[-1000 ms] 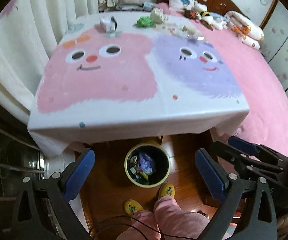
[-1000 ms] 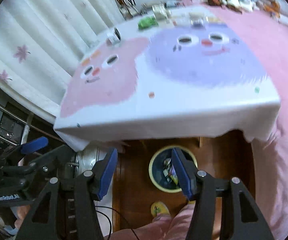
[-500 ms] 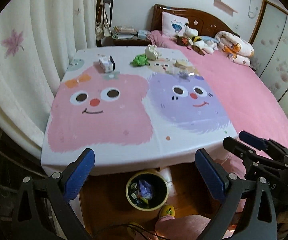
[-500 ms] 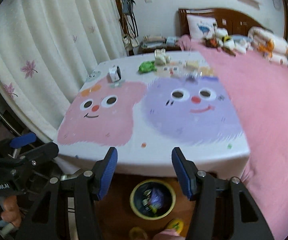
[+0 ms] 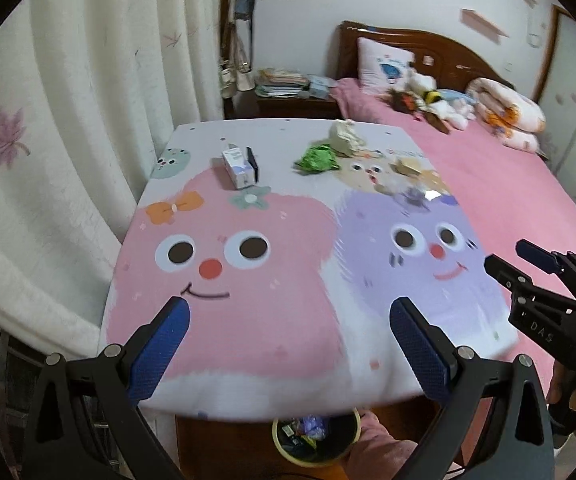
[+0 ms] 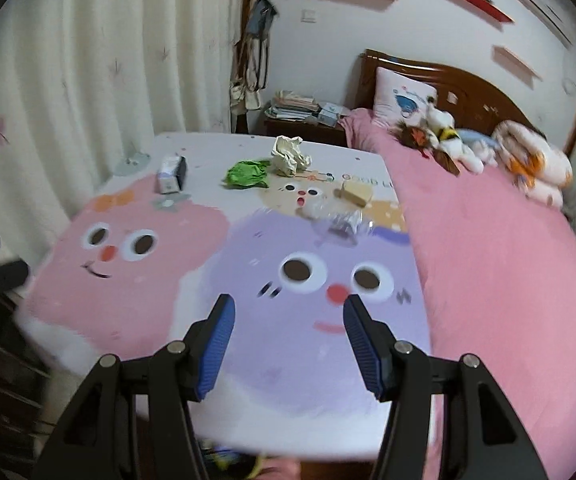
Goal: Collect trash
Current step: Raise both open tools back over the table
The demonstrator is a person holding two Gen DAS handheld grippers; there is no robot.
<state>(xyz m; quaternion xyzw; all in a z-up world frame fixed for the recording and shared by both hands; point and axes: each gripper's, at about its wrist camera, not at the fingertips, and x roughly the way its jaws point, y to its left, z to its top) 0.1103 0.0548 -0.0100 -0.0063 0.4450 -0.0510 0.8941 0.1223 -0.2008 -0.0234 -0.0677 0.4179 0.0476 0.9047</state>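
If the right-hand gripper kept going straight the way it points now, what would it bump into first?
Most likely the cartoon-printed tablecloth itself. The right gripper, jaws open and empty, aims down at the purple smiling face. The crumpled clear plastic wrapper lies farther on, though depth is uncertain.

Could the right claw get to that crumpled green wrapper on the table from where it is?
Probably yes. The right claw is open and empty, and the tablecloth between it and the green wrapper is bare. The wrapper sits toward the far side, so it means a long reach forward.
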